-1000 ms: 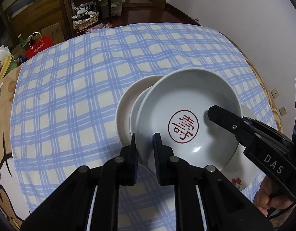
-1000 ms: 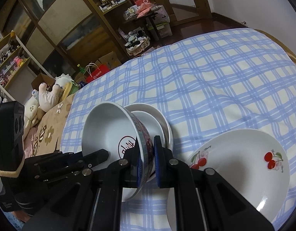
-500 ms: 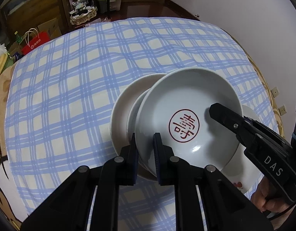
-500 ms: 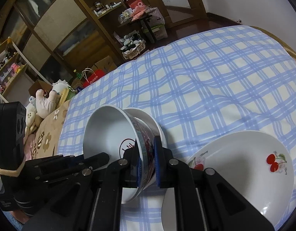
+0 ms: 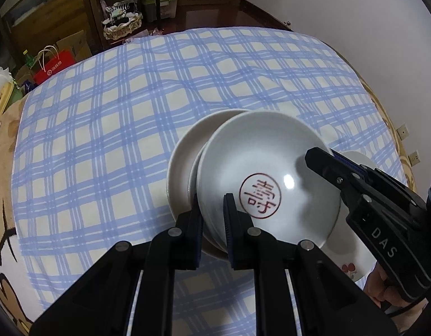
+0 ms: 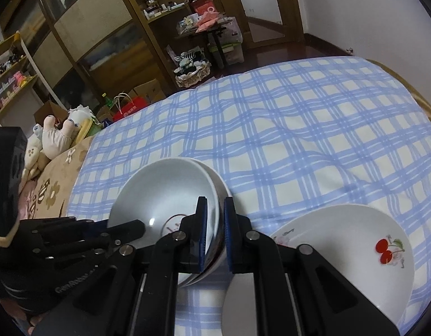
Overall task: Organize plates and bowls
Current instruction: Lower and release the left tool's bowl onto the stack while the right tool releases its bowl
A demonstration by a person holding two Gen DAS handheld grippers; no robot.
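Note:
A white bowl with a red seal mark inside [image 5: 271, 168] [image 6: 165, 190] is held by both grippers. My left gripper [image 5: 212, 215] is shut on its near rim. My right gripper [image 6: 214, 221] is shut on the opposite rim and reaches in from the right in the left wrist view [image 5: 319, 155]. The held bowl sits slightly tilted in a second white bowl [image 5: 184, 156] [image 6: 219, 184] on the checked cloth; whether they touch is hidden. A white cherry plate [image 6: 341, 246] [image 5: 352, 266] lies to the right, partly under the bowl.
The blue-checked tablecloth [image 5: 103, 140] covers a round table whose wicker edge [image 6: 428, 112] runs along the right. Plush toys [image 6: 56, 134] lie on a floral cover at the left. A hand [image 5: 377, 288] holds the right gripper. Shelves and a red bag stand beyond.
The held bowl has tipped from steeply tilted toward level and sunk into the second bowl. Both grippers stay shut on its rim.

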